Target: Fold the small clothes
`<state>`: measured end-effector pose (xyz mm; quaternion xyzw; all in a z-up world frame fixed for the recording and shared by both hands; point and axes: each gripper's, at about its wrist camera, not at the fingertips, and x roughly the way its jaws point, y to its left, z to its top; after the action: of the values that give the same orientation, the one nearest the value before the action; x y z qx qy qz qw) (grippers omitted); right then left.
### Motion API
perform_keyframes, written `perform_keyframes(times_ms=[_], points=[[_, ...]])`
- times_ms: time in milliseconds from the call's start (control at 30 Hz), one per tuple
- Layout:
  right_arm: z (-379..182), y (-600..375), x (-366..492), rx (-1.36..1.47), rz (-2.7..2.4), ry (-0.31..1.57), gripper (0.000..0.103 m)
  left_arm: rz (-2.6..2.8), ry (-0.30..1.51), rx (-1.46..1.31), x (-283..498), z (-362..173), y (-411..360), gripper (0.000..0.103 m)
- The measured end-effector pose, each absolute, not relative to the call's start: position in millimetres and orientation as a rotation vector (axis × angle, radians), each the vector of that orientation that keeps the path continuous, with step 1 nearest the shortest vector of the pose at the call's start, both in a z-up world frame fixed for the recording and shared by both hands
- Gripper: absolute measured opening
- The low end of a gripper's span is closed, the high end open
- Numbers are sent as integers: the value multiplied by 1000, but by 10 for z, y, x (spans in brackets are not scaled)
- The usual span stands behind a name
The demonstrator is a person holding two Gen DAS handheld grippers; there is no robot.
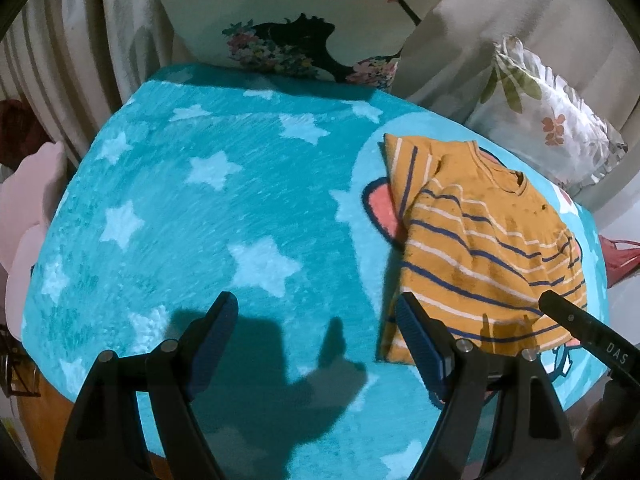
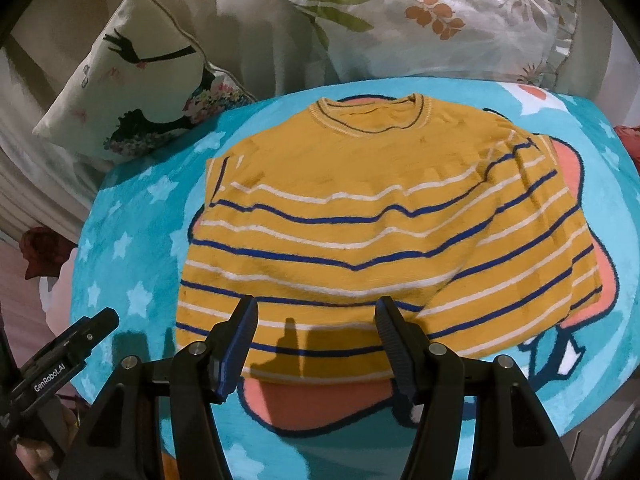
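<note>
Sweater (image 2: 360, 216), mustard with blue and white stripes, lies partly folded on the star-printed blanket (image 1: 224, 208) toward its right edge. Left tongs (image 1: 316, 320) and right tongs (image 2: 316, 320) hover released, gripping nothing.

Both tools share one build. The left gripper (image 1: 316, 338) has matte black plastic arms with round silver pivot pins and dark blue ribbed pads (image 1: 420, 340). The right gripper (image 2: 316, 340) matches it, blue grooved pads (image 2: 244, 344) included (white lettering on the neighbouring tool's black finger reads "GenRobot.AI", and "DAS" shows from the other camera).
</note>
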<state>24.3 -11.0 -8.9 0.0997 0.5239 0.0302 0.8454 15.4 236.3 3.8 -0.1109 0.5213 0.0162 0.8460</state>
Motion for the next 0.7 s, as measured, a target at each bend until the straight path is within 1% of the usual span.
perform_keyframes(times_ms=[700], points=[[-163, 290, 453, 141, 146, 1120, 66, 79, 1136, -277, 131, -94, 2620, 80]])
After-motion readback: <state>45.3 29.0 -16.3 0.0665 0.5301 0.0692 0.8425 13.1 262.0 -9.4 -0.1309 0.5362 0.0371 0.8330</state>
